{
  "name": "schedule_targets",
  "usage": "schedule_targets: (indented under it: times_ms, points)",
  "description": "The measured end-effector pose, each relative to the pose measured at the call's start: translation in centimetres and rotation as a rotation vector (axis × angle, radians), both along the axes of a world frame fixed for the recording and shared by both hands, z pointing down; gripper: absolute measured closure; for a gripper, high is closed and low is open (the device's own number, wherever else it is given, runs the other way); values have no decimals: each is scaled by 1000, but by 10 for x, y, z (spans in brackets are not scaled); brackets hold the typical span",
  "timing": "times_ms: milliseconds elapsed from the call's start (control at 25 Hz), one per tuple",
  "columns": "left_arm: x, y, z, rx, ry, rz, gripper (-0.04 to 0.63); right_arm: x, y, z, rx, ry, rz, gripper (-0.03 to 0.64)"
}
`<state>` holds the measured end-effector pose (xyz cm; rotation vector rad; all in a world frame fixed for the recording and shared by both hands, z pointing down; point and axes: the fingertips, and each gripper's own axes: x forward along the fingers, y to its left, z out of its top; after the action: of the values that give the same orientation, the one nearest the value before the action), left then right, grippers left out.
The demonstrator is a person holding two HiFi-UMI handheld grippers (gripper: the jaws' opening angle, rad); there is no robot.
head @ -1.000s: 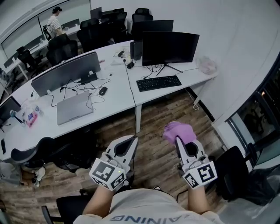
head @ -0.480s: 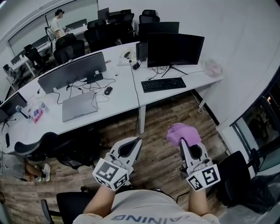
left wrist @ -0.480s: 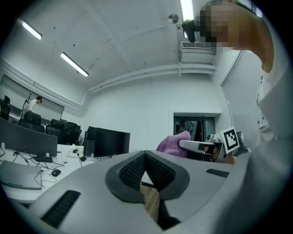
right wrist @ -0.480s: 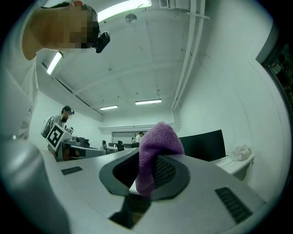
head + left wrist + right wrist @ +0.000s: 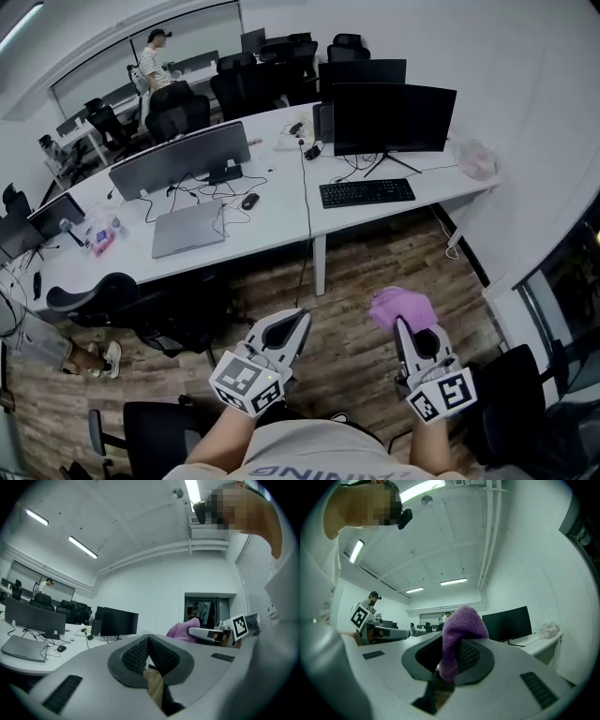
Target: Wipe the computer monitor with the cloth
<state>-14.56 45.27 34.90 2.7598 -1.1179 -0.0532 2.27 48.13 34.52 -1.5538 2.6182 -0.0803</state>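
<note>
Cloth (image 5: pixel 459 634), purple: clamped in the jaws of the right gripper (image 5: pixel 404 325), bunched above the tips. Left gripper (image 5: pixel 301 322): jaws together, nothing between. Both over wood floor (image 5: pixel 366 262), well apart from the computer monitor (image 5: pixel 394 117) on the white surface (image 5: pixel 281 211). Monitor lower in the head view than 1 s ago.

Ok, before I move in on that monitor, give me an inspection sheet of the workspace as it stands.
Surface: white desk, ahead of both grippers, not yet reached.
Job's things: black monitor upright near the desk's right end, screen dark; purple cloth in the right gripper.
Clutter: keyboard, closed laptop, mouse, second monitor, pale bag.
Grippers: left gripper shut, empty; right gripper shut on the cloth.
Cables: dark leads loop over the desk by the laptop.
Surroundings: wood floor, office chair at the desk, a person at a far desk.
</note>
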Motion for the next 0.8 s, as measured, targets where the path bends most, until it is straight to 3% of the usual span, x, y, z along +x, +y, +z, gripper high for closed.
schedule_targets:
  times_ms: [320, 800]
  points:
    - [16, -5, 15, -23, -13, -18, 591, 11, -14, 12, -31, 8, -40, 552]
    - [9, -108, 18, -13, 22, -35, 592, 1, -118, 16, -50, 60, -56, 552]
